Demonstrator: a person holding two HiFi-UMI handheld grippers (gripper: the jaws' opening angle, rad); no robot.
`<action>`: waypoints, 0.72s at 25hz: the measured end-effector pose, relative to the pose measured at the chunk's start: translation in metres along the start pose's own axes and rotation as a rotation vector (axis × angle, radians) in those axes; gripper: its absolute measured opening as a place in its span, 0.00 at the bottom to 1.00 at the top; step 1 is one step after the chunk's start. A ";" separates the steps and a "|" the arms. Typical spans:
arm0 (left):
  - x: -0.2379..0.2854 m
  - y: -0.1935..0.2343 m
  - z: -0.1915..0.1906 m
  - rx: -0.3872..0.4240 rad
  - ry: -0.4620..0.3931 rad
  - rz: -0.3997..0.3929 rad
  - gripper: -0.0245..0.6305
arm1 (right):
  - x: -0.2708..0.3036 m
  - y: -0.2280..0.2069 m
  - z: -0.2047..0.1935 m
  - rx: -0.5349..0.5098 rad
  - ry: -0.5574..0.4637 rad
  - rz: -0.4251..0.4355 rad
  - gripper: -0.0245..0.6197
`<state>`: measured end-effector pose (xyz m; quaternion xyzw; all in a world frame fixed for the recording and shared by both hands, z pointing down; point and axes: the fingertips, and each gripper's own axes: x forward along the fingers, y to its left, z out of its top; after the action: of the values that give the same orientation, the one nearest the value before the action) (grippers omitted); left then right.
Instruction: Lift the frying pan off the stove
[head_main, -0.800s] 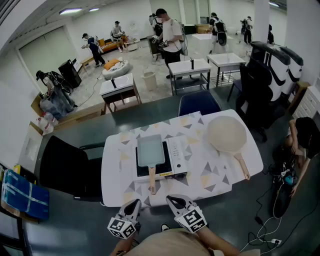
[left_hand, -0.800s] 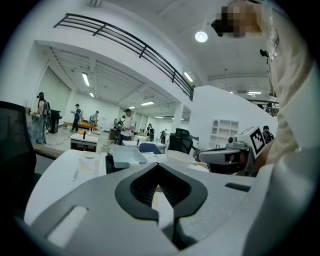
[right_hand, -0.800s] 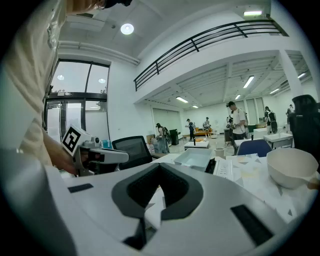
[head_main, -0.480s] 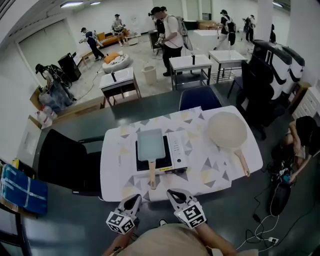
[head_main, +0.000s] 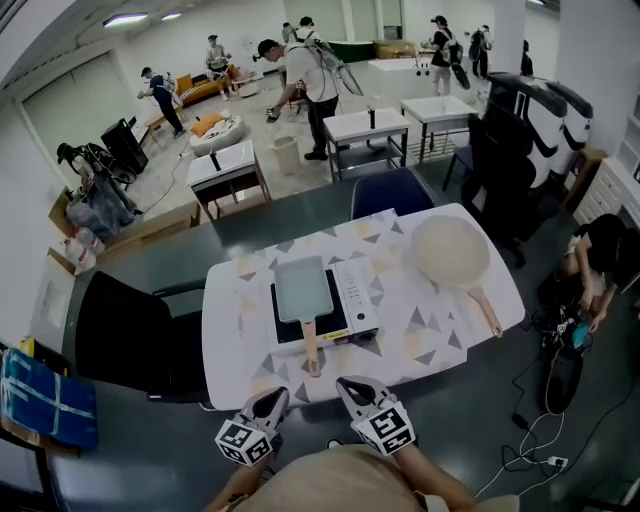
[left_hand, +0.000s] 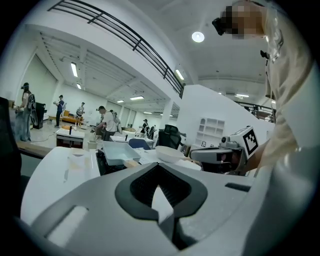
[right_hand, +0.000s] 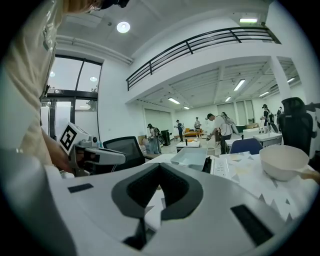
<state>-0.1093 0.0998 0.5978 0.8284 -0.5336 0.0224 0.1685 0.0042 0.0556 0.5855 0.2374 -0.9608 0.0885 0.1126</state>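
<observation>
Head view: frying pan (head_main: 300, 288) sitting on stove (head_main: 352, 300), handle (head_main: 311, 352) pointing at person. Left tool (head_main: 273, 398), right tool (head_main: 349, 386) hovering short of stove, both pinched together, empty. Needing opening, squaring on handle, lifting level.

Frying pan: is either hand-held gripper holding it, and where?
Nothing is held. The left hand-held gripper and right hand-held gripper are empty, clear of the frying pan.

The frying pan (head_main: 302, 290) has a pale matt body and a bare wood handle. The stove (head_main: 356, 296) has a glossy white casing and a black top. At 2 o'clock on the smooth worktop (head_main: 232, 335), the round pan (head_main: 452, 252) is matt cream with a wood handle. The left claw (head_main: 271, 398) and right claw (head_main: 351, 386) are smooth white plastic with ribbed black pads (left_hand: 145, 186).
</observation>
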 end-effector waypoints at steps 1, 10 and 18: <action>-0.001 0.000 -0.001 0.000 0.005 -0.011 0.03 | 0.001 0.004 -0.001 0.004 0.000 -0.002 0.04; -0.003 0.008 -0.009 -0.035 0.006 -0.062 0.03 | 0.013 0.025 -0.017 0.008 0.039 -0.024 0.04; -0.017 0.021 -0.024 -0.066 0.021 -0.033 0.03 | 0.019 0.028 -0.009 0.004 0.050 -0.043 0.04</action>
<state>-0.1322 0.1138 0.6226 0.8307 -0.5187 0.0107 0.2018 -0.0238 0.0736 0.5954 0.2561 -0.9521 0.0937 0.1381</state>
